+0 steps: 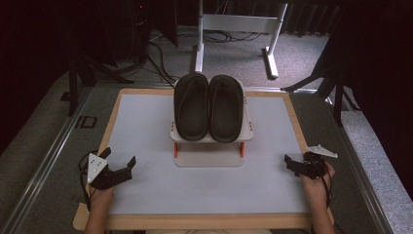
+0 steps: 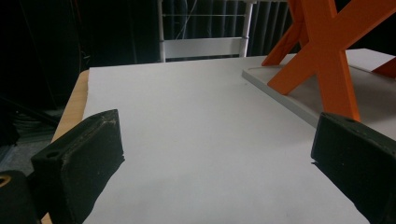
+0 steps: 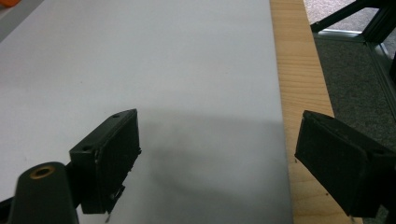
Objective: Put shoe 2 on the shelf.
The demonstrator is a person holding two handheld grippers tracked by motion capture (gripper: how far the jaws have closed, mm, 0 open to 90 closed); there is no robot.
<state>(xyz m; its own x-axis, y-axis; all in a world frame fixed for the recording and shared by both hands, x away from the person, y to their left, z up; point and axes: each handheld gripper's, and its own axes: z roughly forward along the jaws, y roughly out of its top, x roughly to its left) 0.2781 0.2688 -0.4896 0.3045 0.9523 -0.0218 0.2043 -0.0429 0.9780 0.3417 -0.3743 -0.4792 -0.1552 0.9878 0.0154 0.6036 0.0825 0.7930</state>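
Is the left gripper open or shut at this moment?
Open. In the left gripper view, the left gripper has its two black jaws far apart with only the bare white table between them; nothing is held.

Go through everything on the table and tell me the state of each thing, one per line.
Left slipper: on the rack's top shelf, sole down, touching its mate.
Right slipper: on the same shelf, sole down.
Rack: upright at table centre, lower shelf bare.
Left gripper: open, holding nothing, near the table's left edge.
Right gripper: open, holding nothing, at the right edge.
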